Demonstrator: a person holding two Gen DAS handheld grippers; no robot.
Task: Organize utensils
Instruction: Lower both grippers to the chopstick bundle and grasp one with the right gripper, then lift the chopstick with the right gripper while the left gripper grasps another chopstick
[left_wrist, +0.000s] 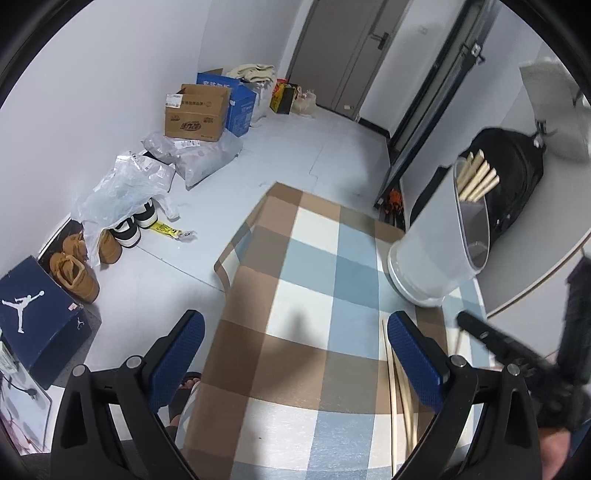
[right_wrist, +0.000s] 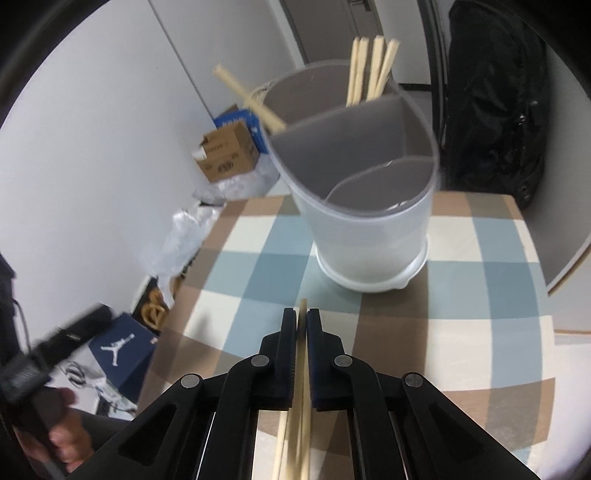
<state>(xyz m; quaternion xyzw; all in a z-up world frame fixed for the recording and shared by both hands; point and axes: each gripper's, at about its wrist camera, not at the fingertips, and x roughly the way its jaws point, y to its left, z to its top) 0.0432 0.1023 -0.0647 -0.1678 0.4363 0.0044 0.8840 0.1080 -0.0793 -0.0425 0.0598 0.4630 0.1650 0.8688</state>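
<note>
One cup (right_wrist: 369, 221), many chopsticks.
Right gripper (right_wrist: 302, 325) pinches one chopstick (right_wrist: 303, 354) just before the cup; left gripper (left_wrist: 295, 354) gapes wide. Maybe five sticks (right_wrist: 371, 66) stand inside, two more (left_wrist: 400, 398) on the cloth (left_wrist: 314, 258).

Only a Jumpman logo — on the navy shoebox (left_wrist: 40, 317).

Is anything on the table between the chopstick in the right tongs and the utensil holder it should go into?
Nothing visible. The right tongs grip a chopstick, and only bare checked tablecloth lies between it and the holder.
</note>
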